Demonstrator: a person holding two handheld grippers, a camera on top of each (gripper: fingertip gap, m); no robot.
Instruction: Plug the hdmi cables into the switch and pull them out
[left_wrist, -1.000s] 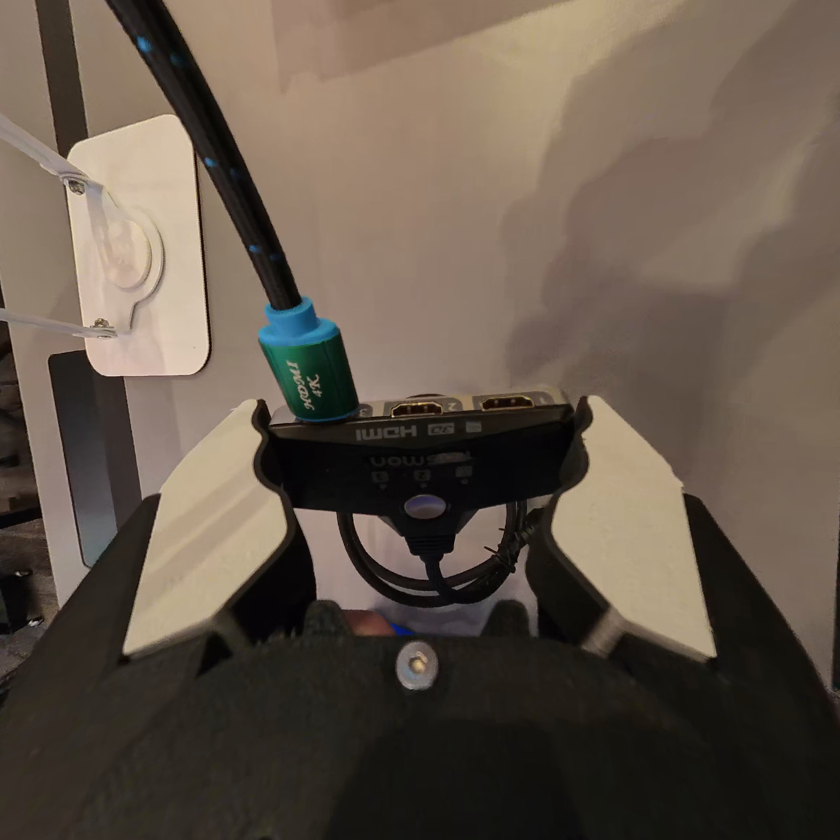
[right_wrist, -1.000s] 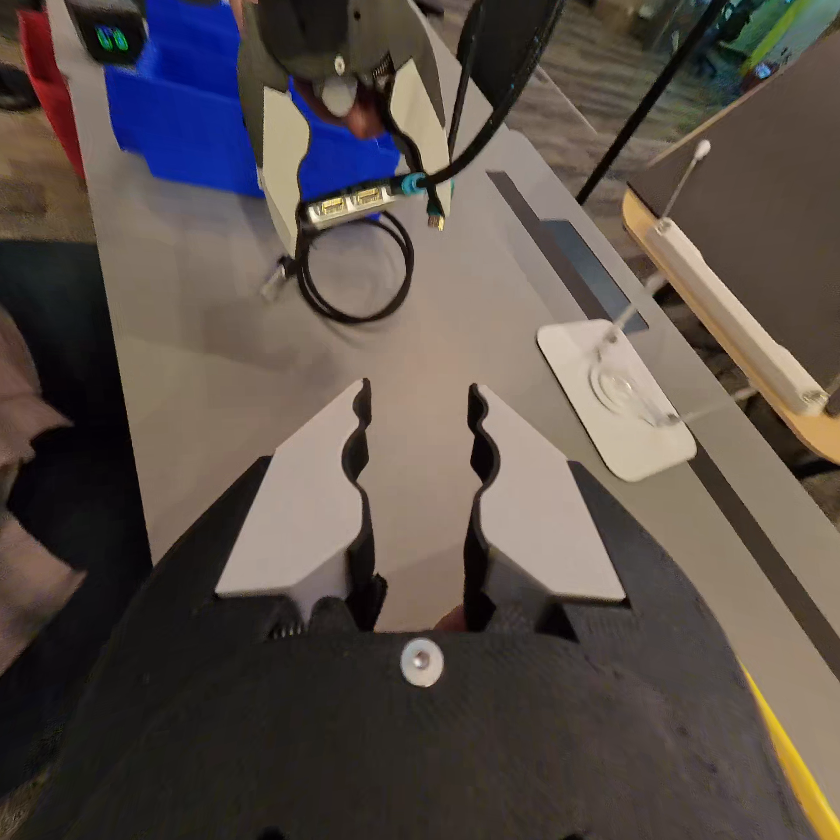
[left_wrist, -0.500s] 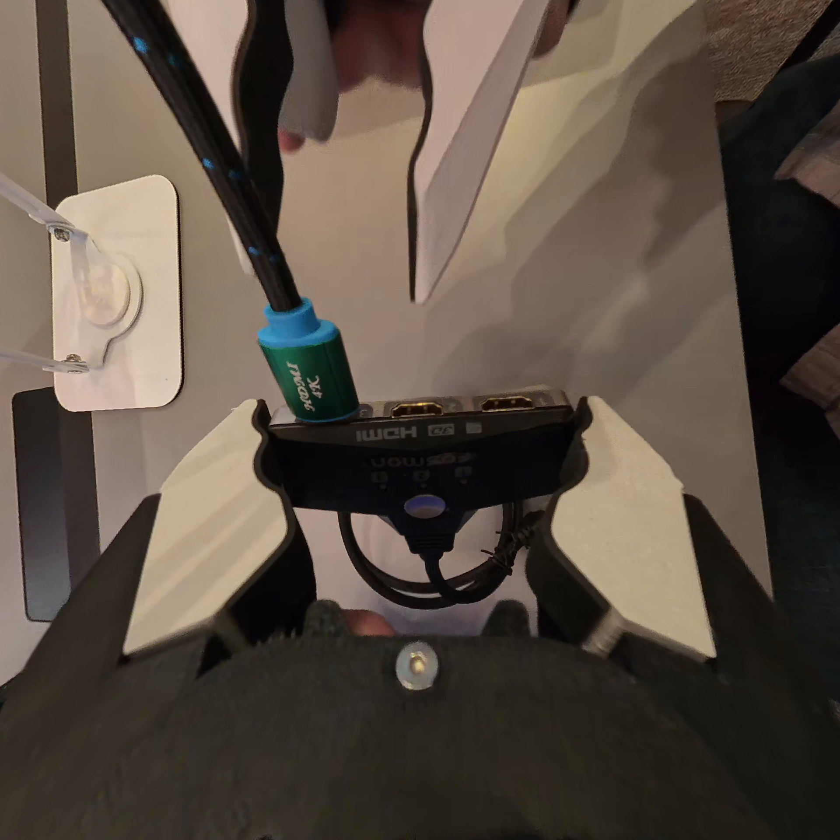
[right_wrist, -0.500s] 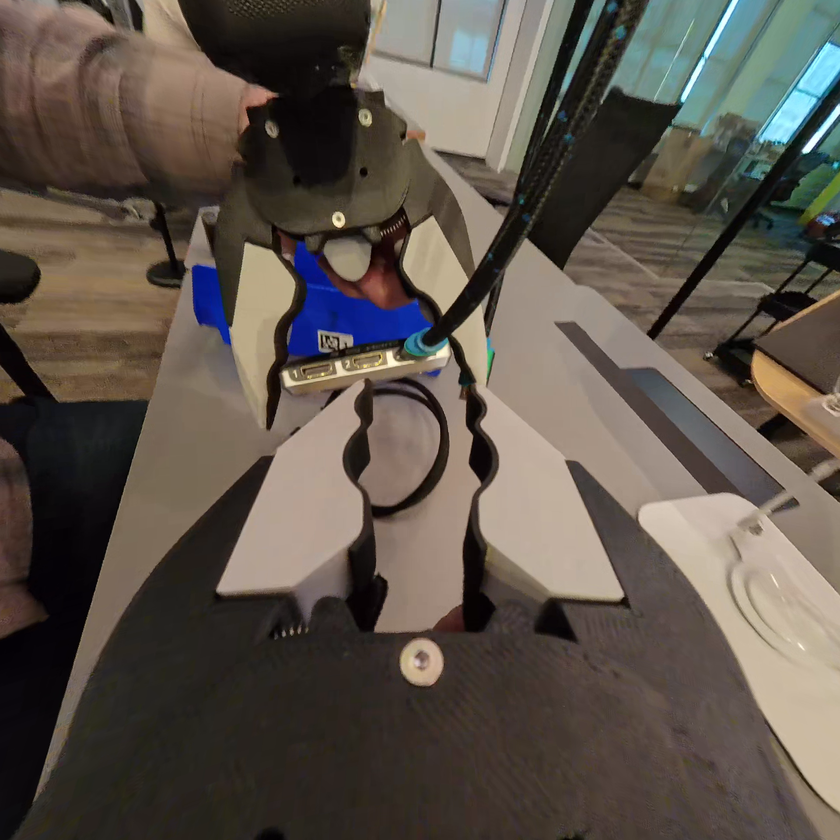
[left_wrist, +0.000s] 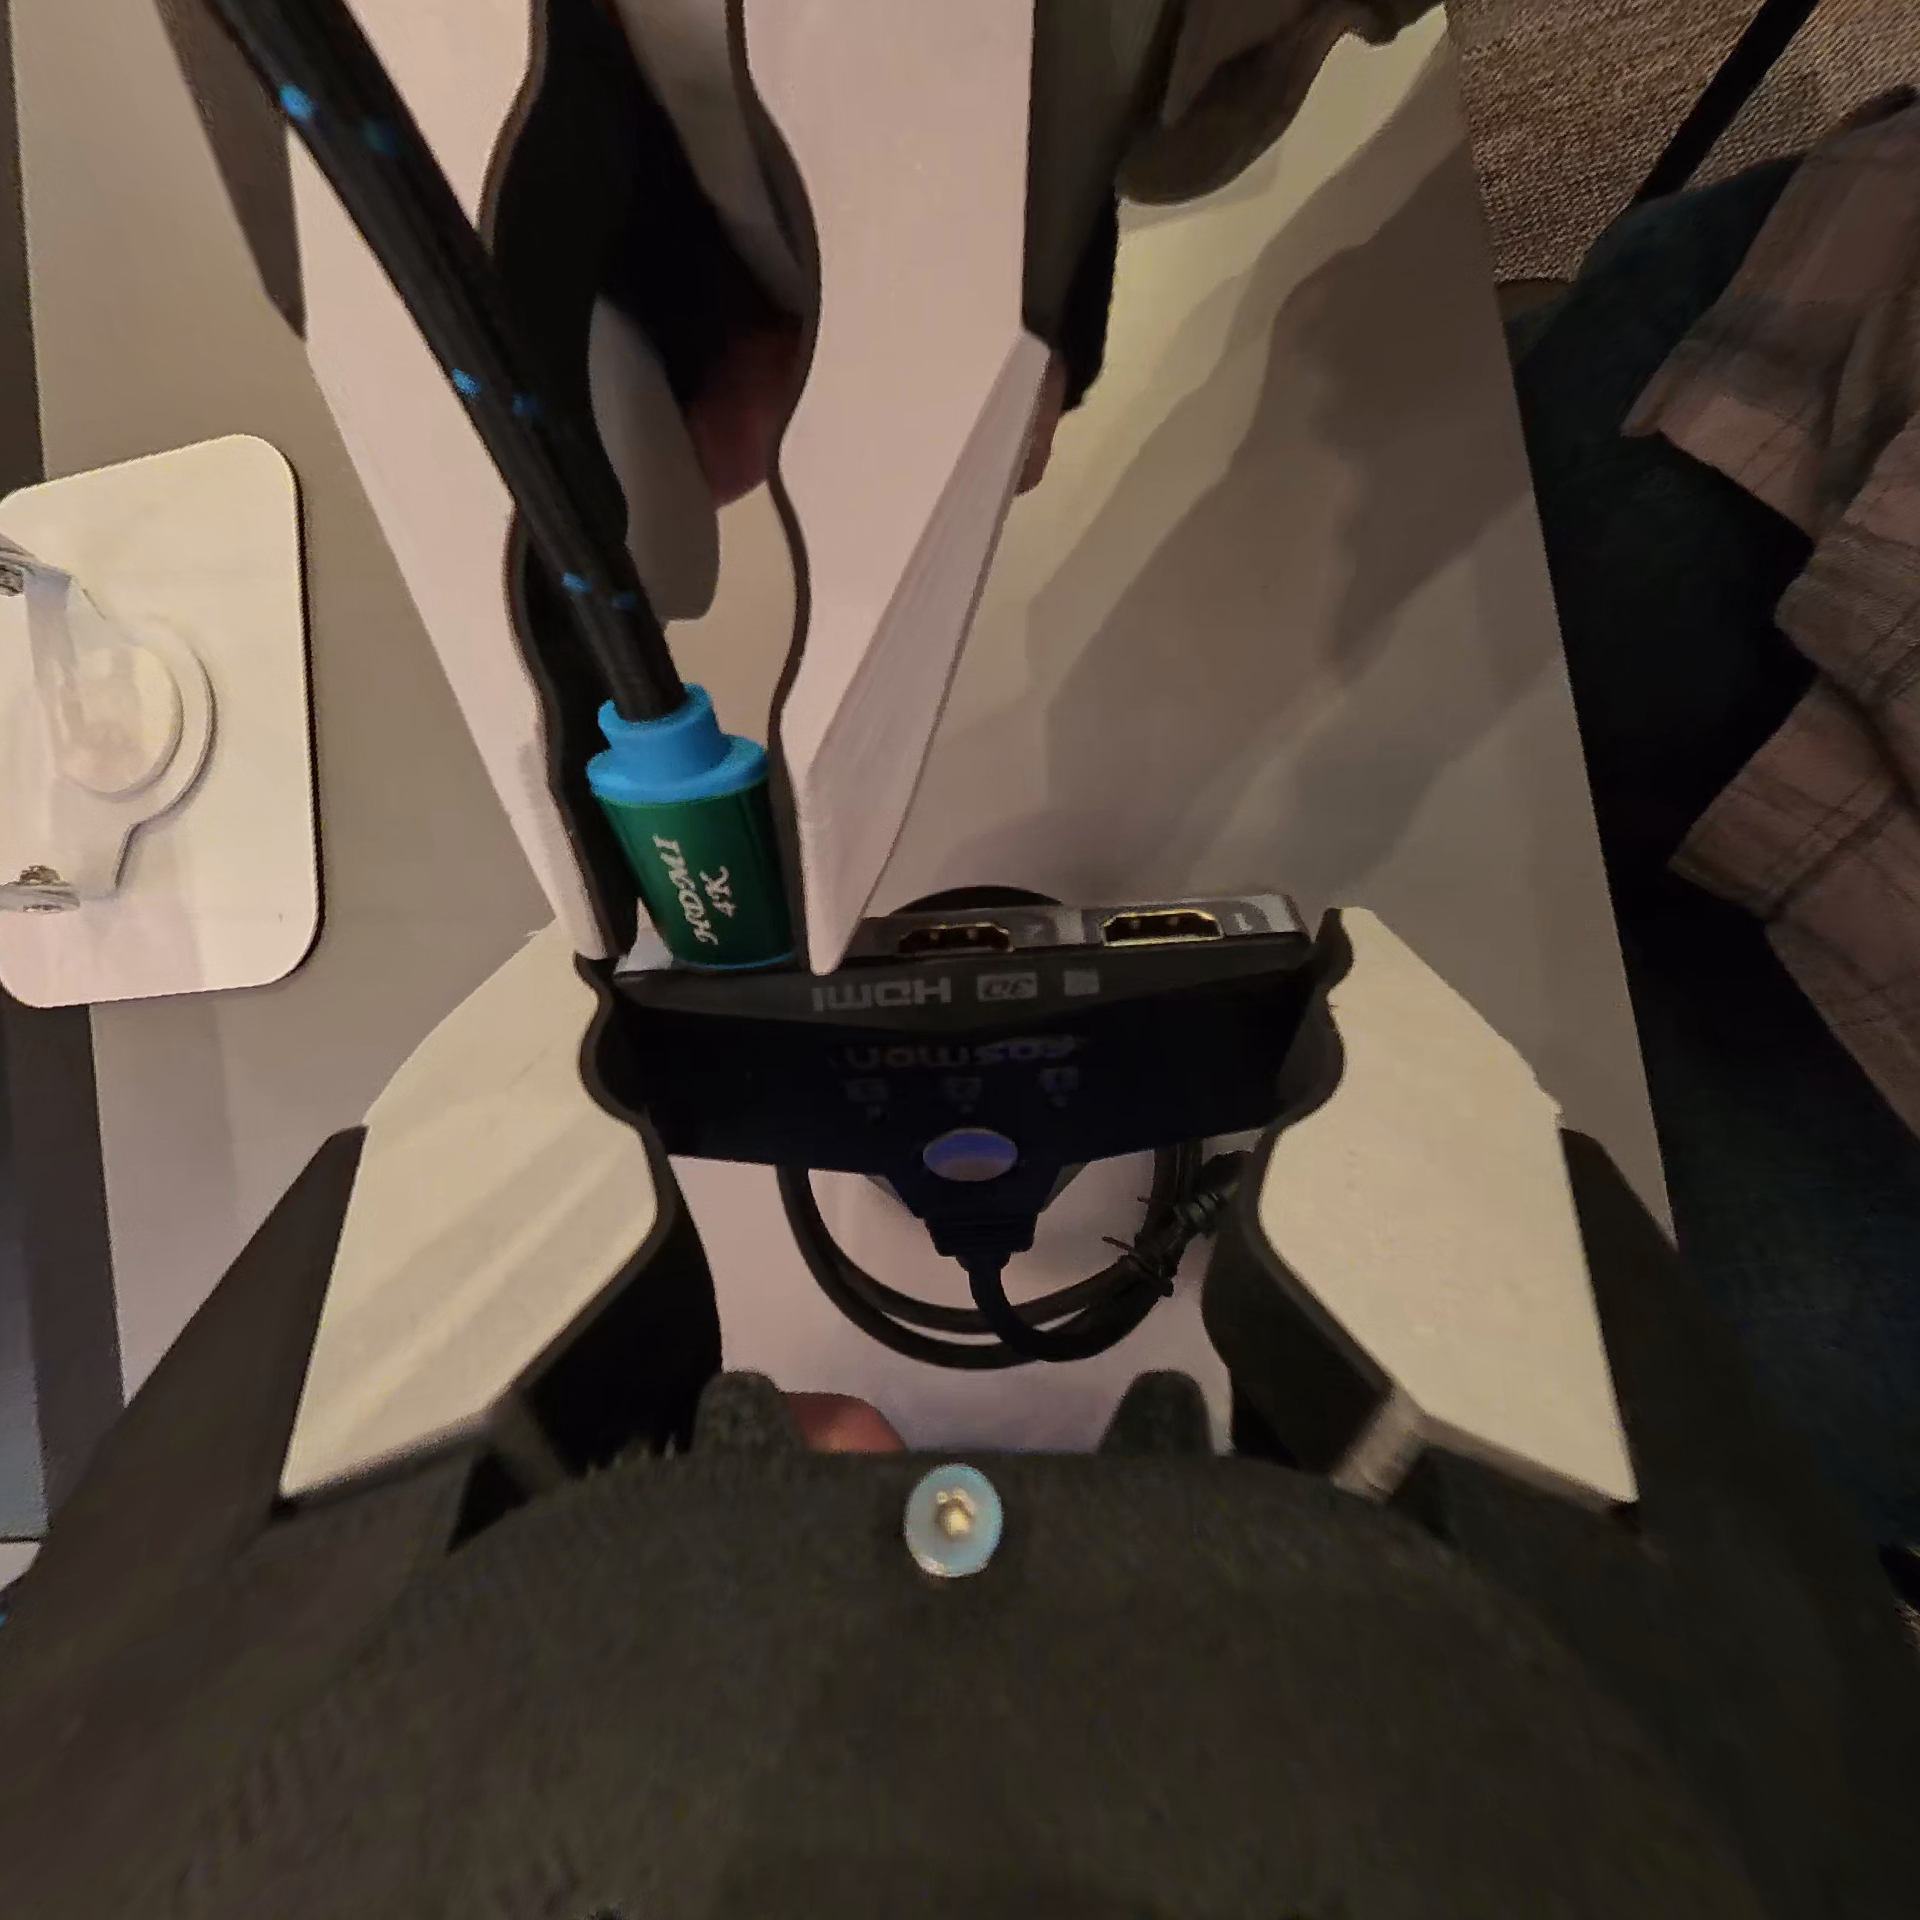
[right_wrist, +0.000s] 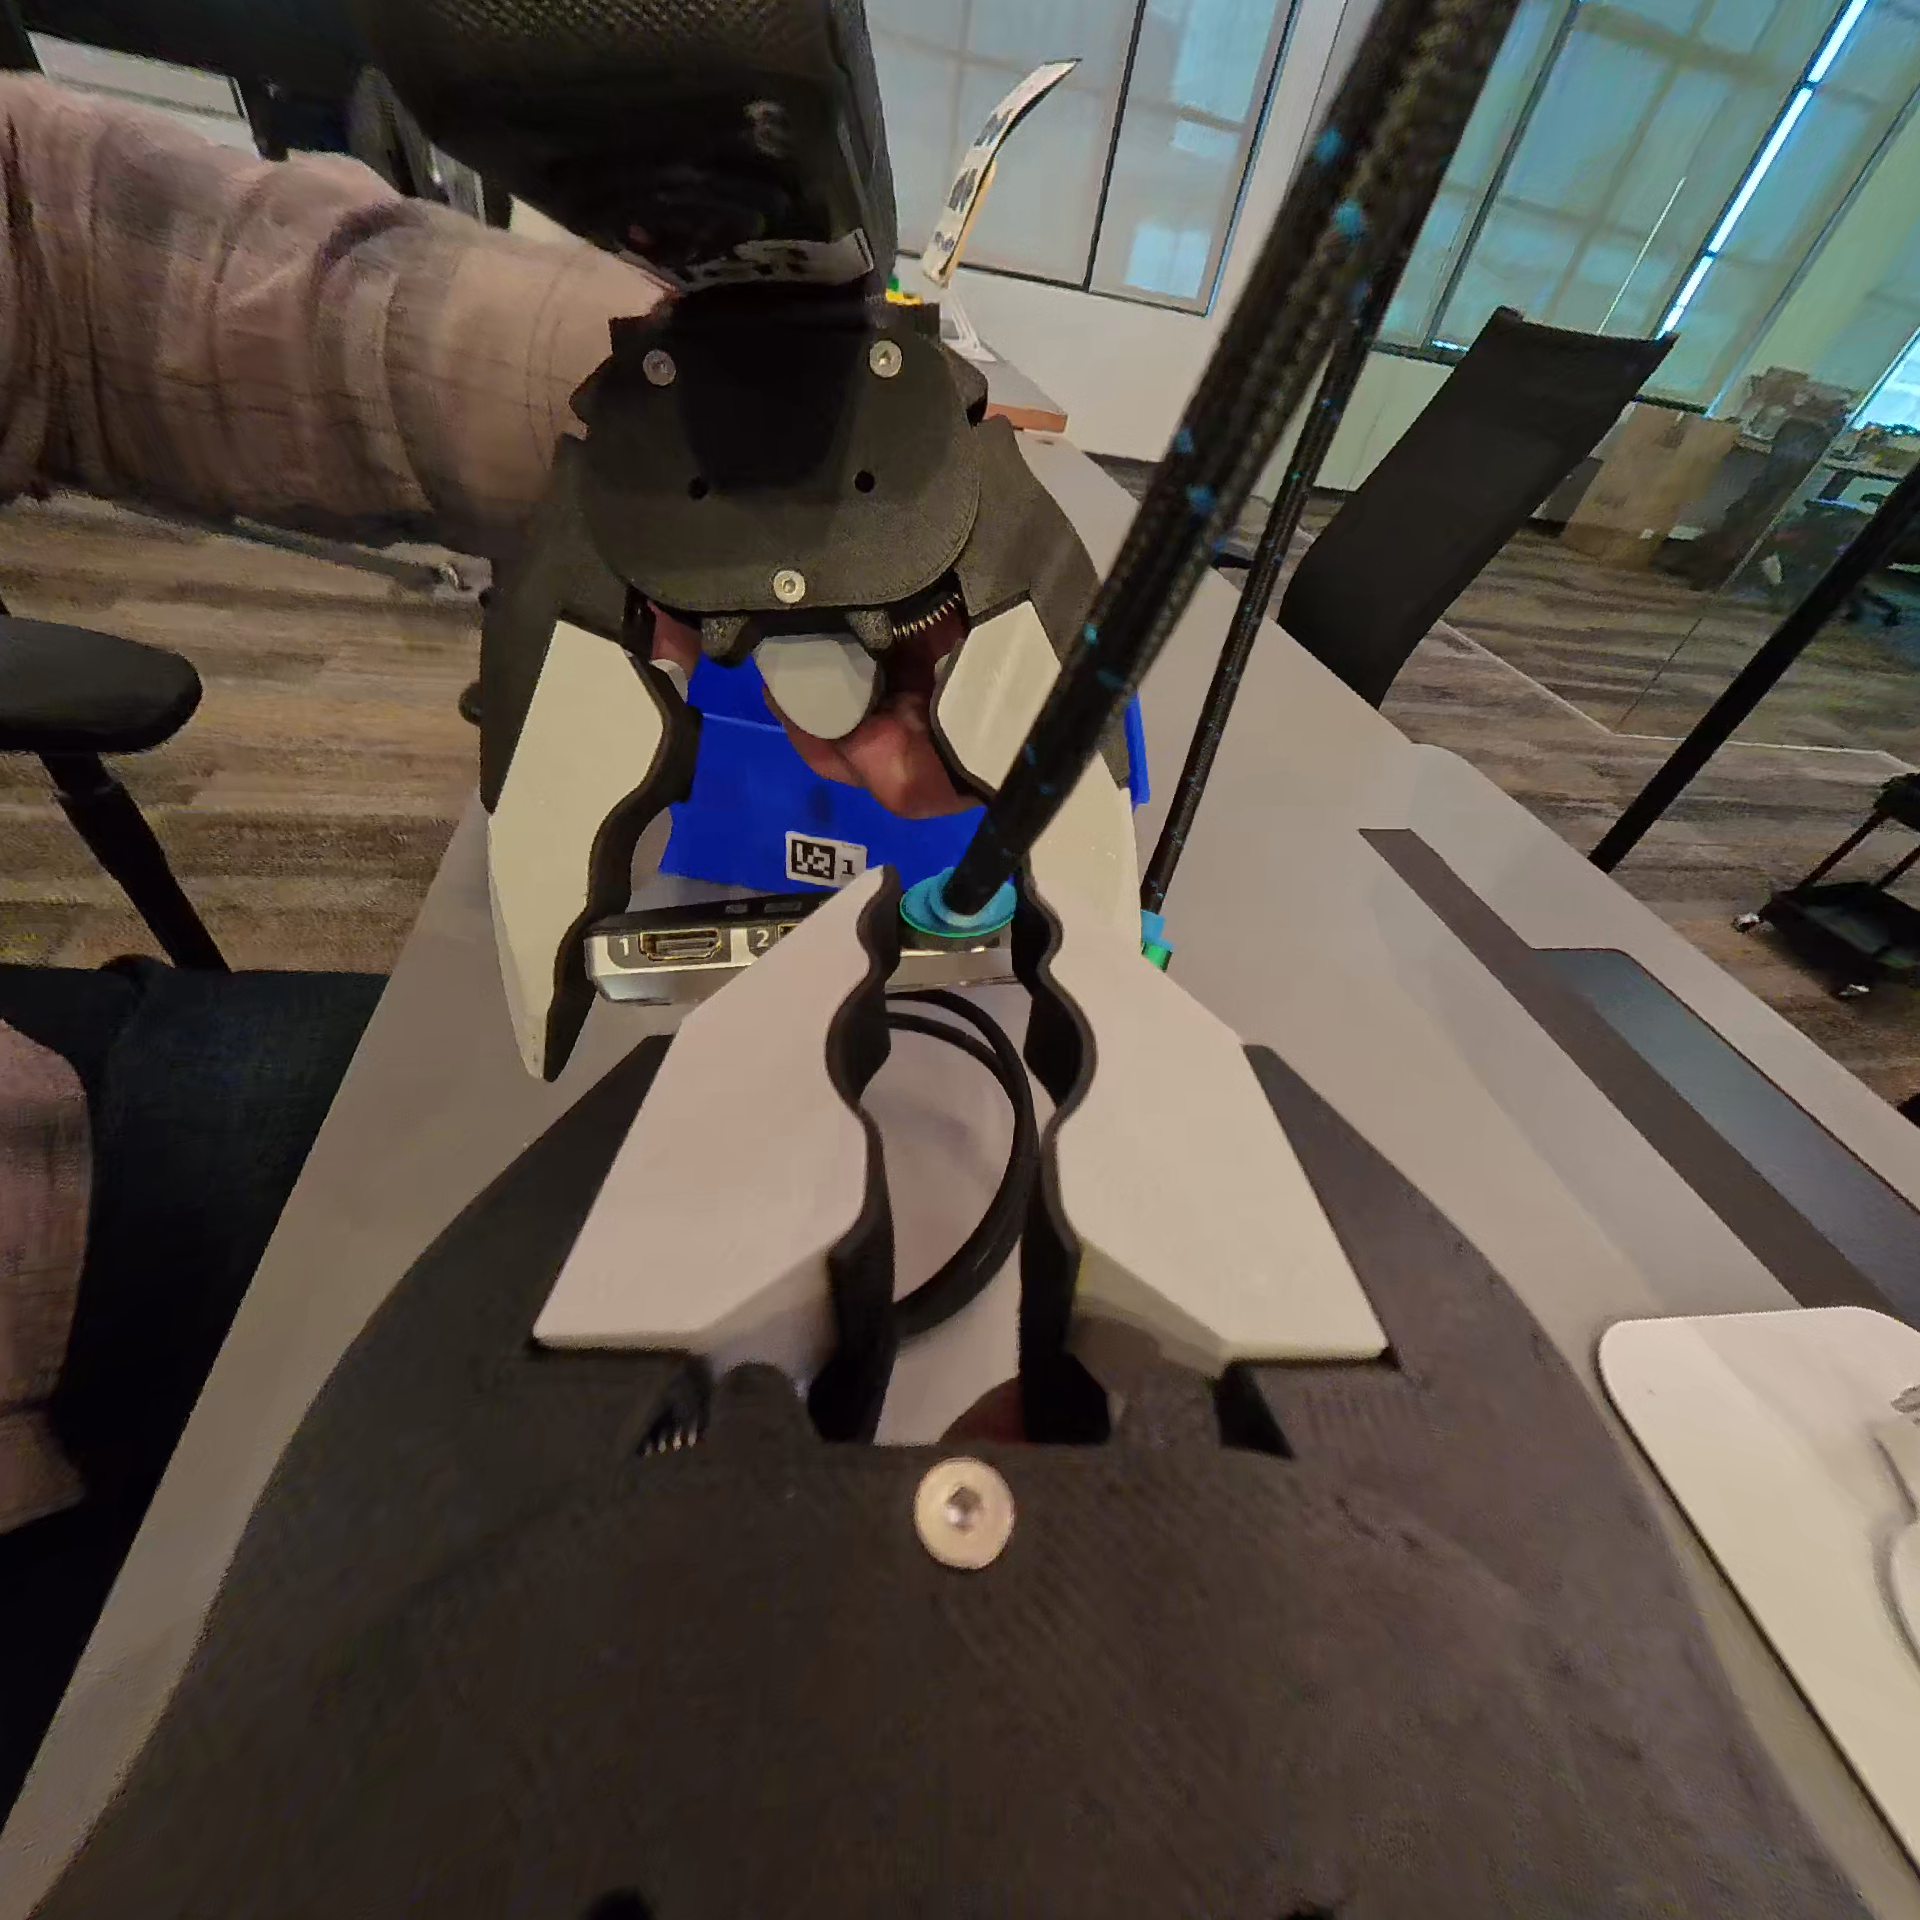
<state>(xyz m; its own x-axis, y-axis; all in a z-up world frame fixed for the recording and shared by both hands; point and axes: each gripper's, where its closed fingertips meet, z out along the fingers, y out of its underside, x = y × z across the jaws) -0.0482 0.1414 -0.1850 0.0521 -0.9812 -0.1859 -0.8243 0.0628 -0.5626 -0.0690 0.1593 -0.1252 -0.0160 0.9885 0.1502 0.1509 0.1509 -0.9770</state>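
My left gripper (left_wrist: 966, 997) is shut on a black HDMI switch (left_wrist: 966, 1060) and holds it by its two short ends, ports facing away. A green HDMI plug (left_wrist: 707, 862) with a blue collar sits in the switch's left port. The two ports to its right are empty. Its braided black cable (left_wrist: 499, 364) runs up and away. My right gripper (right_wrist: 956, 894) comes from the far side, and its fingers (left_wrist: 883, 675) close on the plug from both sides. In the right wrist view the switch (right_wrist: 675, 951) shows one open port.
The switch's own thin black lead (left_wrist: 935, 1340) hangs coiled over the grey table (left_wrist: 1247, 623). A white base plate with a clear mount (left_wrist: 156, 727) lies on the table. A blue bin (right_wrist: 779, 790) stands behind the left gripper. A person's sleeve (right_wrist: 260, 332) is at left. One gripper's finger ends stand about 5 cm off the other's.
My right gripper has moved in from across the table to the switch, and its fingers have narrowed around the green plug. My left gripper still holds the switch.
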